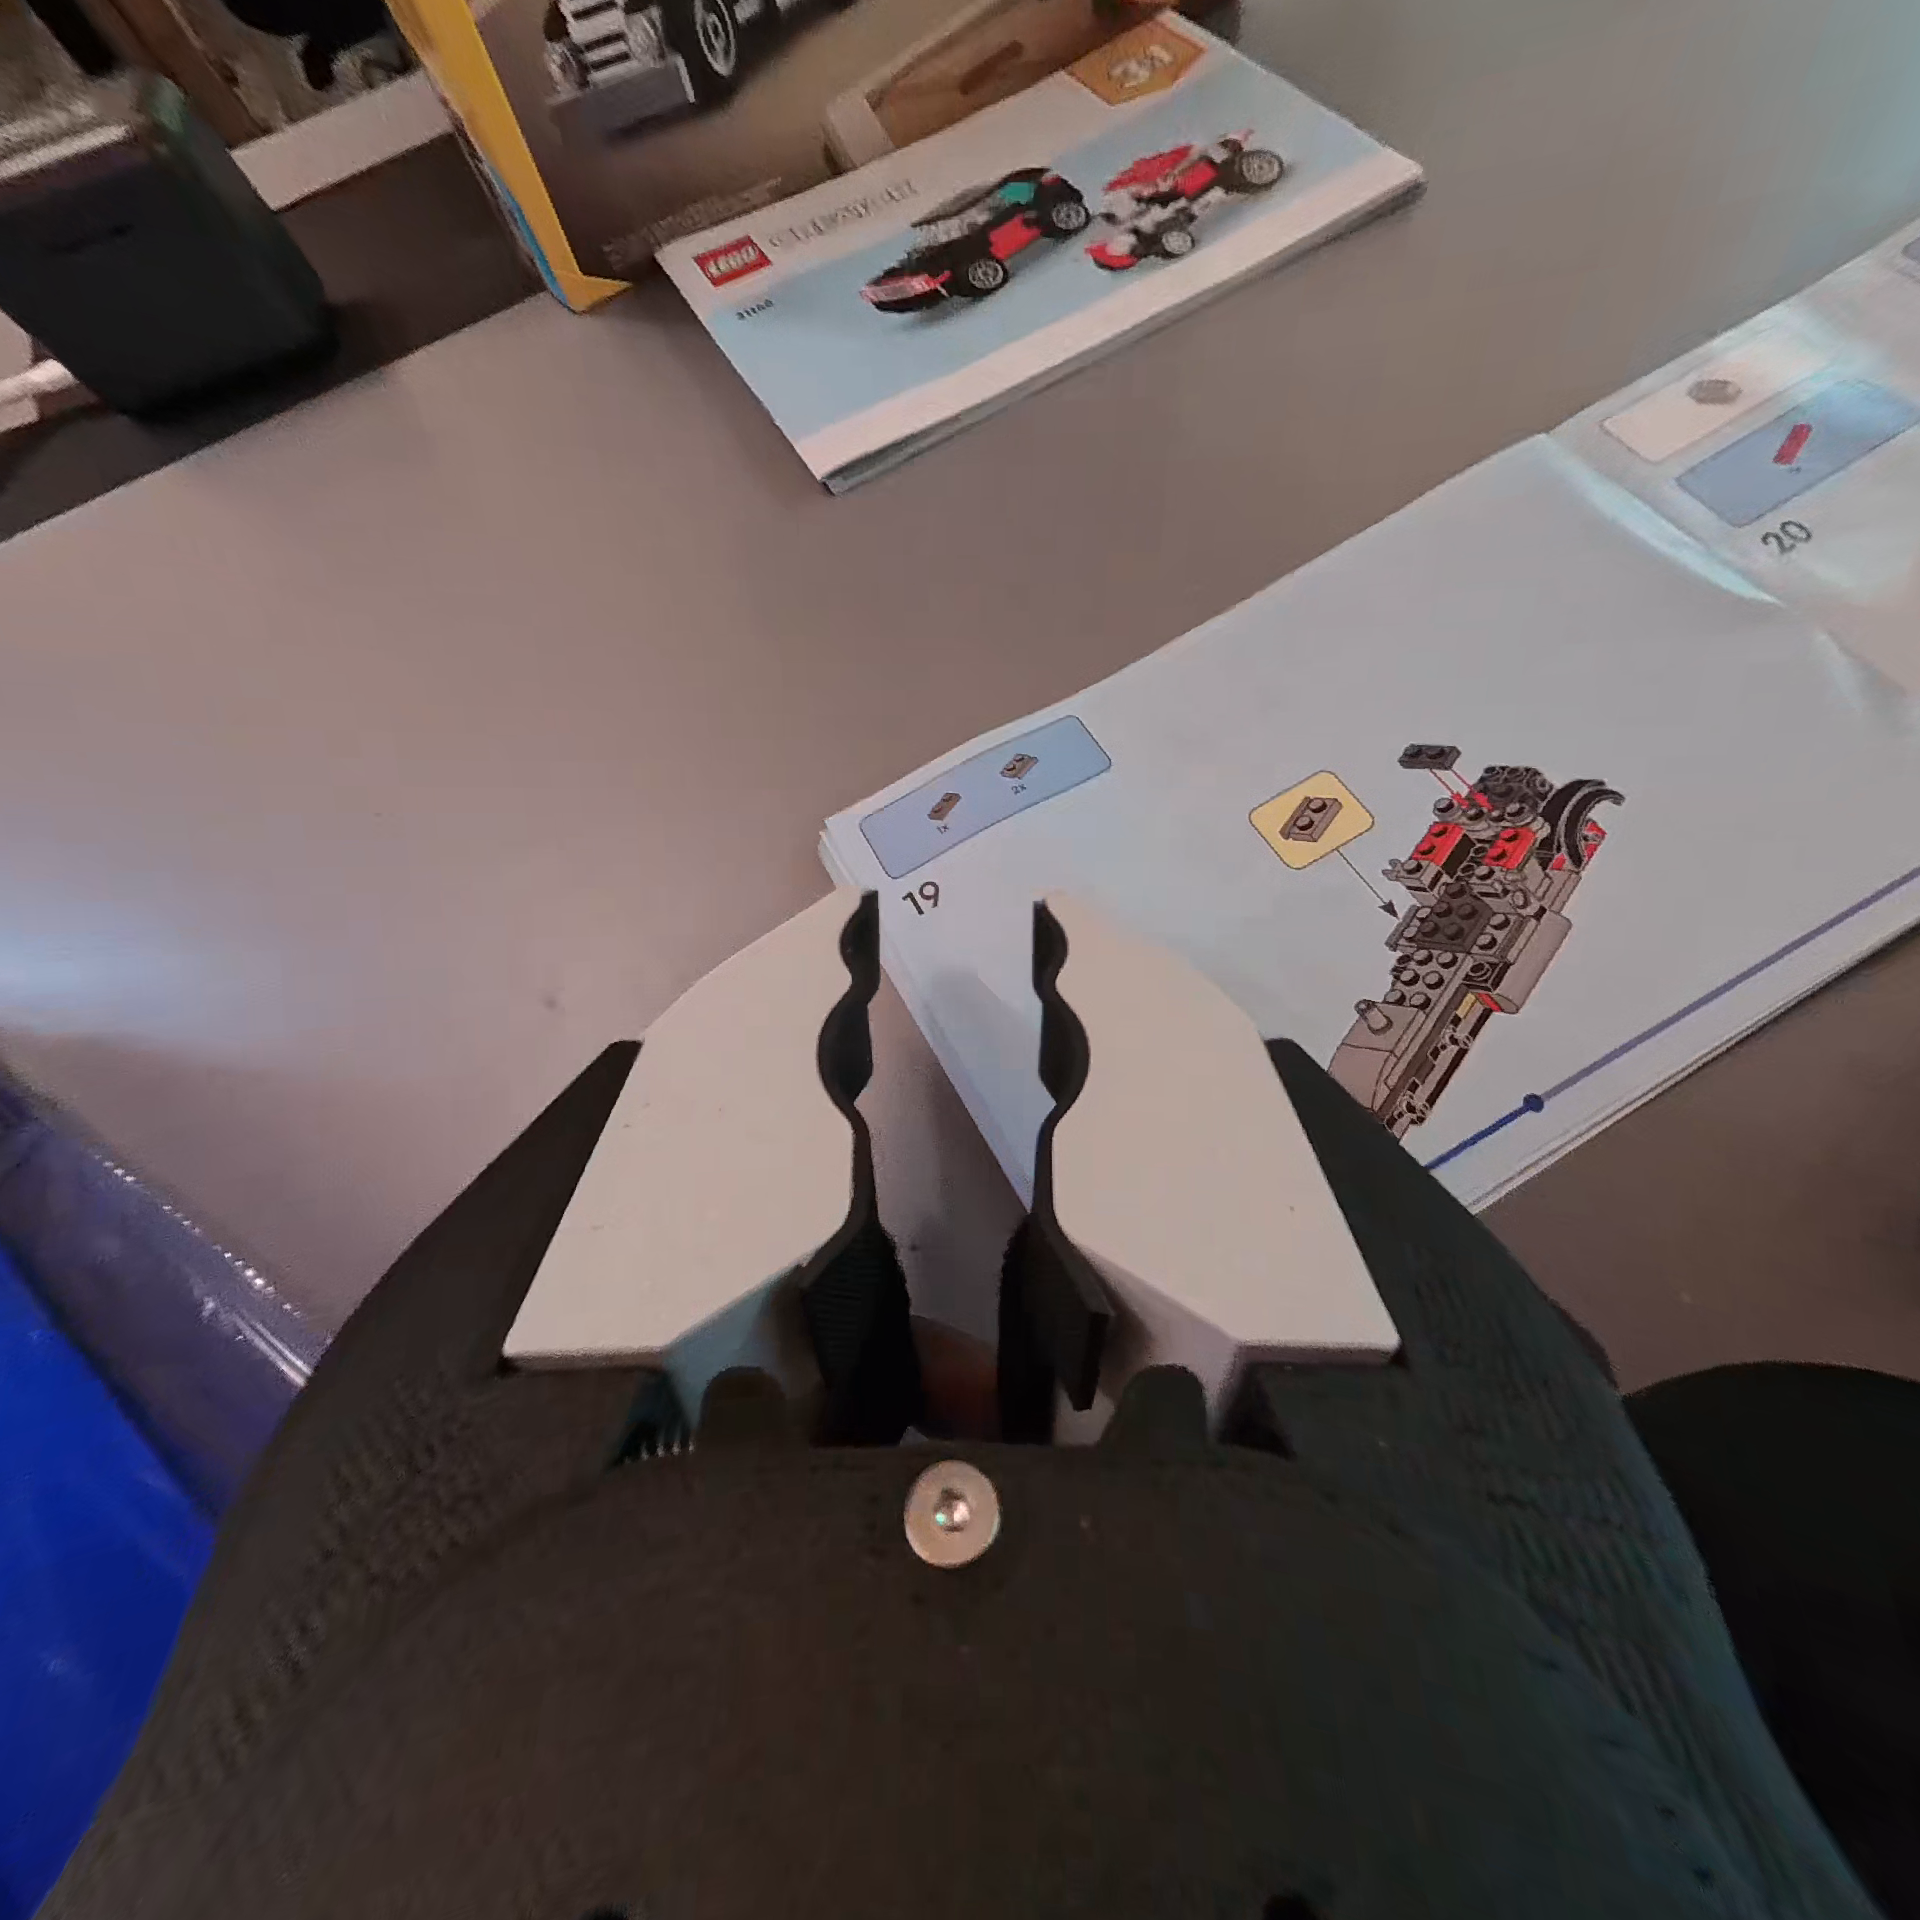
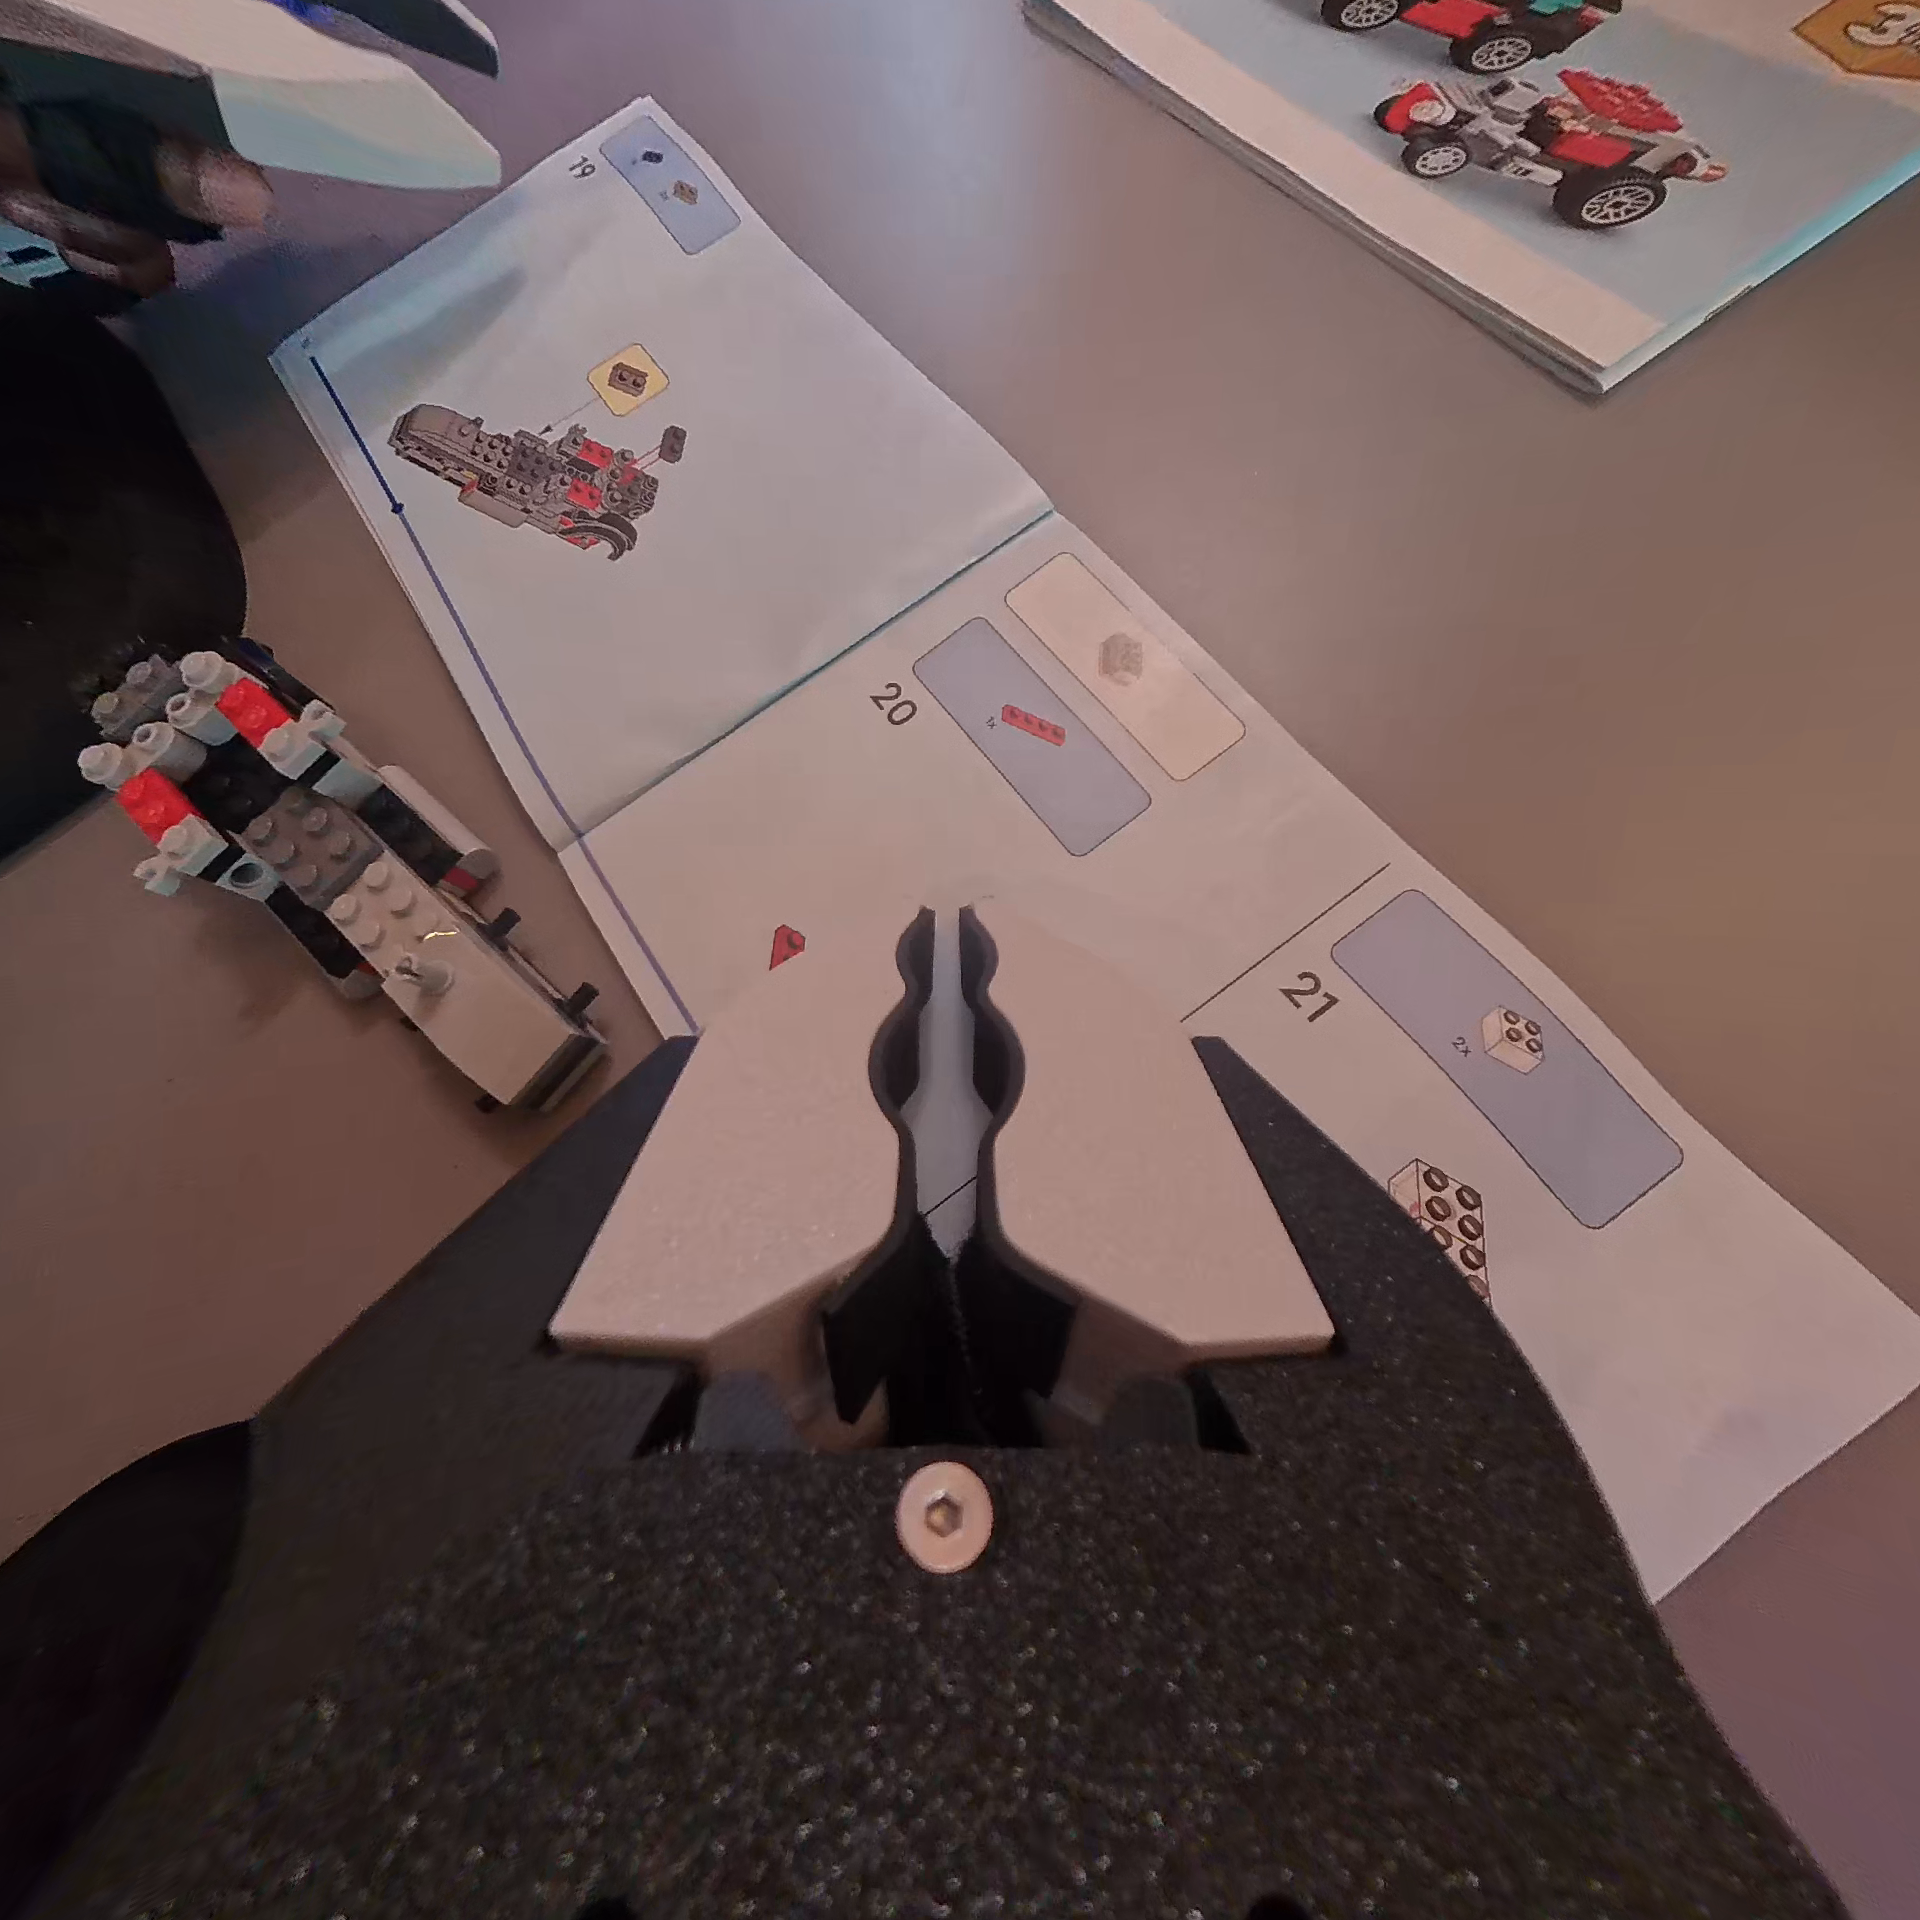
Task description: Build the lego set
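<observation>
A partly built lego model (image 2: pixel 332 873) of grey, black and red bricks lies on the grey table, left of the open instruction booklet (image 2: pixel 831 468). My right gripper (image 2: pixel 945 914) hovers over the booklet's lower page, its fingers nearly together with nothing between them. My left gripper (image 1: pixel 951 904) is open and empty above the near corner of the same open booklet (image 1: pixel 1403 727). It also shows in the right wrist view (image 2: pixel 312 94) at the top left, above the table. The model does not show in the left wrist view.
A second, closed booklet (image 1: pixel 1039 301) lies farther back, also in the right wrist view (image 2: pixel 1507 177). The set's box (image 1: pixel 644 114) stands behind it. A blue bin (image 1: pixel 94 1455) is at the left edge and a dark object (image 1: pixel 156 270) at the far left. The tips of one gripper are about 25 centimetres away from the tips of the other.
</observation>
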Tool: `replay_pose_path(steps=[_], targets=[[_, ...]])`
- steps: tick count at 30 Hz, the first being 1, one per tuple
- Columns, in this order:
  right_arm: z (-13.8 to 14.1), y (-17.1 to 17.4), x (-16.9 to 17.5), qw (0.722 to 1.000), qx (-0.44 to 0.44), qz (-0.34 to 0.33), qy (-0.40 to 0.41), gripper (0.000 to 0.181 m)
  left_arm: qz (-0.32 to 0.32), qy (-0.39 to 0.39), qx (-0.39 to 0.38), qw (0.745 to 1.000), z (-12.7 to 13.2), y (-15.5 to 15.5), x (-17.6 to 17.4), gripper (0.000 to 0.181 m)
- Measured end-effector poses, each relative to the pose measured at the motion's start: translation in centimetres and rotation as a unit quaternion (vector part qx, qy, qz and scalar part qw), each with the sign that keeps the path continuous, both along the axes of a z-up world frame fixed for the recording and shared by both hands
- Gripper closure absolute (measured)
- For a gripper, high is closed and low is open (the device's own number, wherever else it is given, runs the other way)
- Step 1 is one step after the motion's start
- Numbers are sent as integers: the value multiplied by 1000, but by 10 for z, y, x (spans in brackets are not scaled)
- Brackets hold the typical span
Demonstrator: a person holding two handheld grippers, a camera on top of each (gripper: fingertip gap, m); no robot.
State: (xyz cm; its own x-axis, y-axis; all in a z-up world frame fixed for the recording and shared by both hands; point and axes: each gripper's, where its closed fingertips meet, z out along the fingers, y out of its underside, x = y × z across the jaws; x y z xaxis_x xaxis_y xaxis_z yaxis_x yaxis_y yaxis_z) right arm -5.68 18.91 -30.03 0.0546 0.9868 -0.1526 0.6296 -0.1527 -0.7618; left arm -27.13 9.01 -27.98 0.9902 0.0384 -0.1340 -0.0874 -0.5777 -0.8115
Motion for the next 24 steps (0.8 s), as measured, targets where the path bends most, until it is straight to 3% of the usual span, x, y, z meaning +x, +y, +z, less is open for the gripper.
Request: replay_pose_path(steps=[5,15,19,21,24], targets=[[0,0,0,1000,-9,0,1,177,-19,25,-55,998,-17,-1,4,153],[0,0,-1,1000,-5,0,1,177,-23,22,-55,998,-18,-1,4,153],[2,-5,-4,997,70,35,2,165,-21,33,-53,998,-17,-1,3,152],[16,-12,-11,988,142,55,28,154,-22,42,-52,998,-17,-1,3,152],[62,-24,-17,968,225,51,102,149,-21,39,-49,998,-17,0,2,152]])
